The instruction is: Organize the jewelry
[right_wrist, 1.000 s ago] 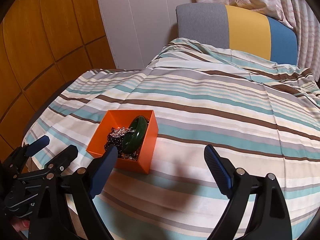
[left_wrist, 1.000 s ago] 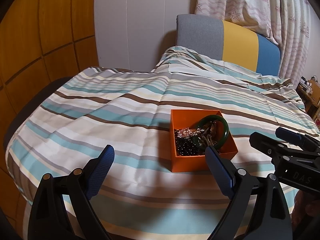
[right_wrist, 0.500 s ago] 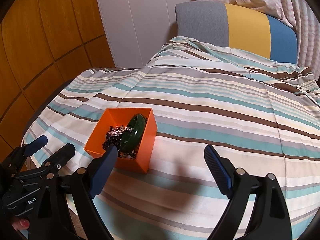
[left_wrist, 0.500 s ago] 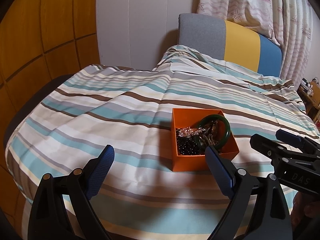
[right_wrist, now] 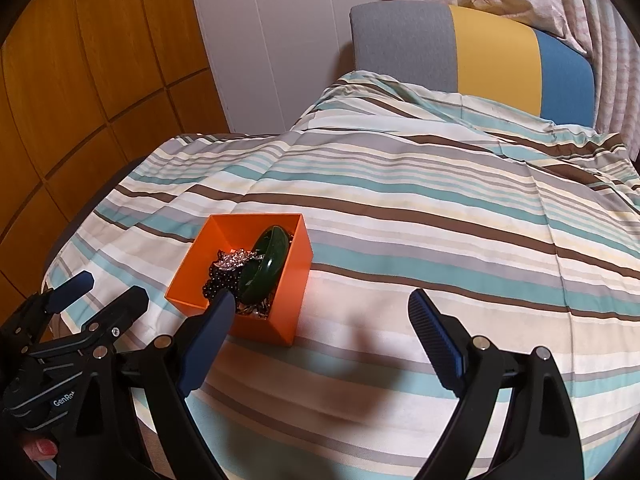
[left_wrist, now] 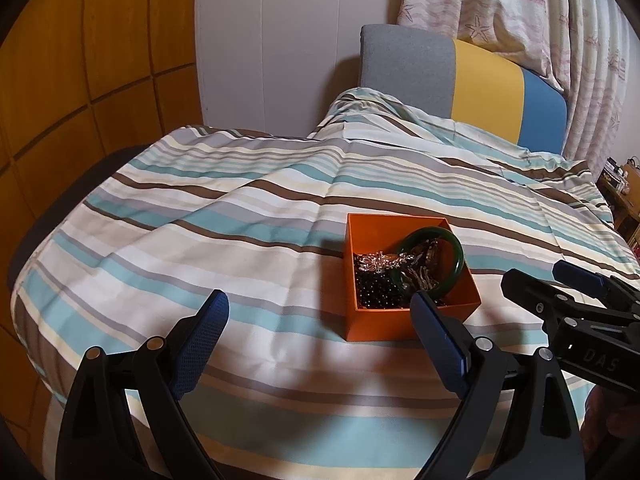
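An orange open box [left_wrist: 404,326] [right_wrist: 288,322] sits on the striped bedspread. Inside it a dark green bangle [left_wrist: 456,254] [right_wrist: 266,264] leans over a silvery chain [left_wrist: 376,262] [right_wrist: 234,260] and black beads [left_wrist: 374,290] [right_wrist: 214,282]. My left gripper [left_wrist: 320,310] stands open just short of the box, which lies ahead and to its right. My right gripper [right_wrist: 322,308] is open too, with the box ahead of its left finger. Nothing is between either pair of fingers. Each gripper shows at the edge of the other's view.
The striped bedspread [left_wrist: 240,208] [right_wrist: 440,216] covers the whole bed, with a grey, yellow and blue headboard [left_wrist: 460,76] behind. Wooden panels [left_wrist: 80,60] stand at the left, curtains [left_wrist: 540,12] at the right. A hand [right_wrist: 38,450] holds the left gripper.
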A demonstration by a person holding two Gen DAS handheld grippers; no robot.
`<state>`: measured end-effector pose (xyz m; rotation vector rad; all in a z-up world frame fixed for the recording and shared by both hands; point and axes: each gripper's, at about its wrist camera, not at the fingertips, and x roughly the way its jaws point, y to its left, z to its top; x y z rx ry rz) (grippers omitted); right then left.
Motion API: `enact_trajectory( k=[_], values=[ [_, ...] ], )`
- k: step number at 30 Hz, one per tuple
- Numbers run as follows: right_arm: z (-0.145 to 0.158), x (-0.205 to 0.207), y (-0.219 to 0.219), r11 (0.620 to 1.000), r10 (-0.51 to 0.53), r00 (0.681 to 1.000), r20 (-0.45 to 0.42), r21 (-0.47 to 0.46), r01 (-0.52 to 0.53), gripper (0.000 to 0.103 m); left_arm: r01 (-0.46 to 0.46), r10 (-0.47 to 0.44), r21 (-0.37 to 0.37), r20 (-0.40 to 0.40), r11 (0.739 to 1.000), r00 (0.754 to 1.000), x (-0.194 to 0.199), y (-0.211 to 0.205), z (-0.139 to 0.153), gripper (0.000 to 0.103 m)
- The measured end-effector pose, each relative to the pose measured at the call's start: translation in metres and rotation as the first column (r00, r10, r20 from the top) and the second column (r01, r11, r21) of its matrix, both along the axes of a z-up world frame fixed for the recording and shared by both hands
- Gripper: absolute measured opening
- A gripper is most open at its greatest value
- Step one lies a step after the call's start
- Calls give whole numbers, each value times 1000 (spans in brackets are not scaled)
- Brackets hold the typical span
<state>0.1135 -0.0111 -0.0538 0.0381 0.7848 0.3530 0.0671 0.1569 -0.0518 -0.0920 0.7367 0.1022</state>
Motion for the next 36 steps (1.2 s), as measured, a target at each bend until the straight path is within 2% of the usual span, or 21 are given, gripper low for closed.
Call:
enact_trajectory(
  k=[20,25,32,36],
  values=[
    [1,0,1,1000,3,1000,1,-8,-3,88,12,-12,-9,-13,1000,1000,5,2,-1,91],
    [0,0,1,1000,2,1000,1,-11,-2,88,15,-15,30,-8,999,1000,3,-3,0,91],
    [1,0,0,1000,-2,1000,6,-13,3,88,17,-17,33,-5,999,1000,2,-5,1,91],
    [1,0,0,1000,-3,1000,7,-13,3,88,12,-12,66,-3,998,1000,2,-6,2,91]
  ],
)
